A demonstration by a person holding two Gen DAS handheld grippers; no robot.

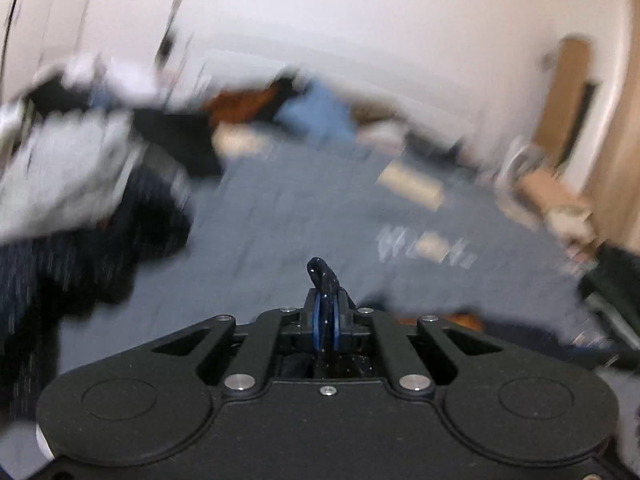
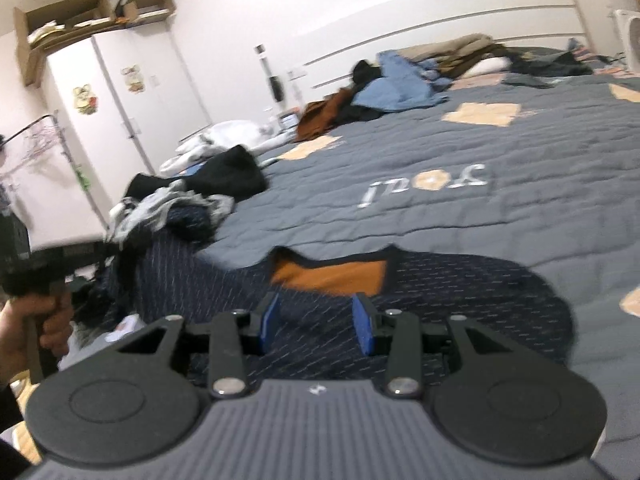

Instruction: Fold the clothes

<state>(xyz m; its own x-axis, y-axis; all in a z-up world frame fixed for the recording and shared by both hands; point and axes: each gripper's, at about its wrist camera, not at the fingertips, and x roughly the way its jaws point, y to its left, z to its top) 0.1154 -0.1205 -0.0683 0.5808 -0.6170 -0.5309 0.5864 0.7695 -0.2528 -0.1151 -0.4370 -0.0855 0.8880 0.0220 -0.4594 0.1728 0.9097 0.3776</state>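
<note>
A dark navy pinstriped garment (image 2: 460,292) with an orange inner collar (image 2: 332,274) lies spread on the near part of the bed. My right gripper (image 2: 316,316) hovers just above it, short of the collar, blue pads (image 2: 364,328) apart and nothing pinched between them. My left gripper (image 1: 326,300) is shut on a thin fold of the navy fabric (image 1: 322,276), which sticks up past its tips. In the right wrist view a hand (image 2: 36,320) holds that left tool at the far left, where the garment's left side trails toward it. The left wrist view is badly blurred.
A grey-blue quilt (image 2: 500,152) with tan patches covers the bed. Mixed dark and grey clothes (image 2: 180,204) are heaped at its left edge, and blue, brown and tan ones (image 2: 400,84) at the back. A white wardrobe (image 2: 120,92) stands behind on the left.
</note>
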